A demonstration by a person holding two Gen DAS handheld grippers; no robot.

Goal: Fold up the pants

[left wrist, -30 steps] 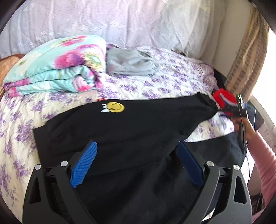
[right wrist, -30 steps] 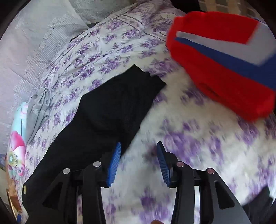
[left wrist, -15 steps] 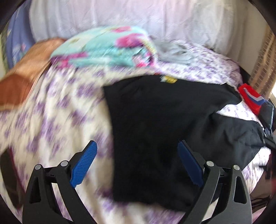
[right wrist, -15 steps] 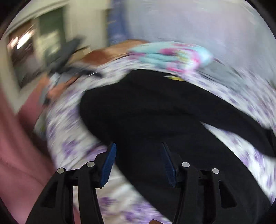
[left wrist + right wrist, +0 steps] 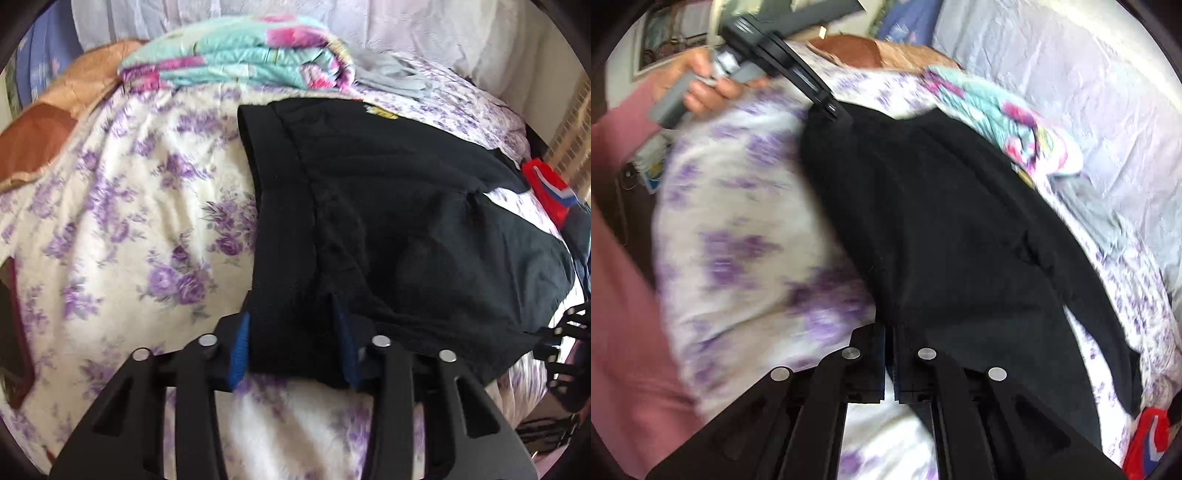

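The pair of black soft-fabric pants (image 5: 388, 221) is lying spread across the bed's white sheet with purple flowers (image 5: 129, 221), its waistband end toward the near edge and its two legs running away toward the small red item with a blue and white stripe (image 5: 546, 192). A folded turquoise and pink floral quilt (image 5: 240, 59) and a crumpled grey garment (image 5: 391, 74) are sitting just beyond it.

The left gripper (image 5: 293, 347) is straddling the near waistband corner; its jaws have just been closing and are now narrowed around a thick bunch of the black cloth, the blue pads pressing in on either side. The right gripper (image 5: 889, 354) is sitting at the pants' other near corner, its jaws having just closed down almost completely, with only a thin edge of black fabric pinched between them.

The cloth is looking limp, light and creased, so it is likely to sag and drag on the sheet rather than hold a shape. Taking it by the thicker waistband hem at both corners seems the soundest hold, since a single thin layer may be slipping free.
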